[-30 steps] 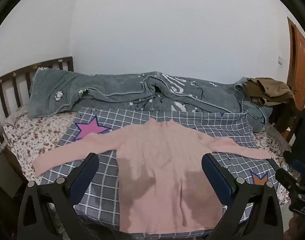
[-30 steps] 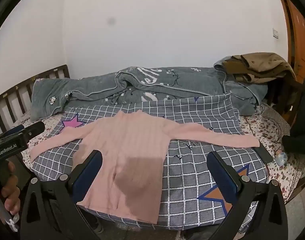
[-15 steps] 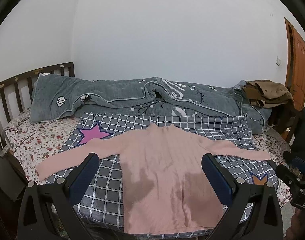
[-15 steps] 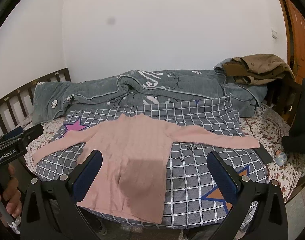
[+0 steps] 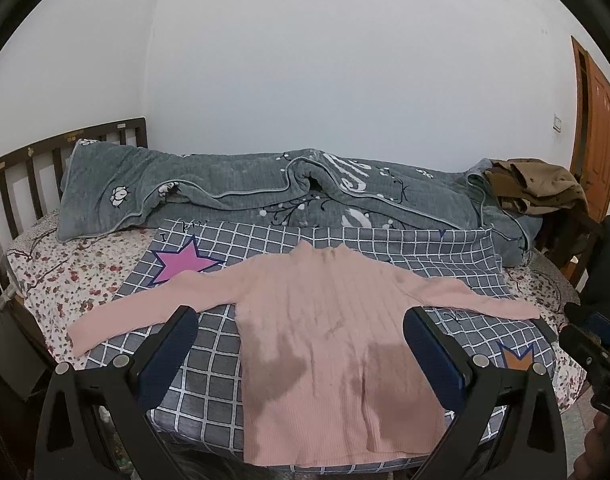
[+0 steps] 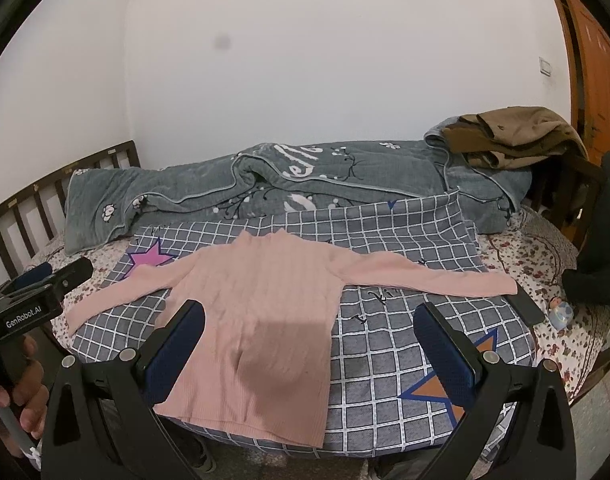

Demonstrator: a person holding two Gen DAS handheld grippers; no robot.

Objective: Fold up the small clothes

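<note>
Sweater [image 5: 329, 320] lies flat on the bed [image 5: 53, 276], sleeves at 9 and 3 o'clock; folding not begun. Left gripper [image 5: 301, 344] and right gripper [image 6: 309, 336] hover agape, empty.

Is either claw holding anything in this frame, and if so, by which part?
Nothing is held. The left claw and the right claw both stand open above the pink ribbed long-sleeved sweater, which lies flat, unfolded.
</note>
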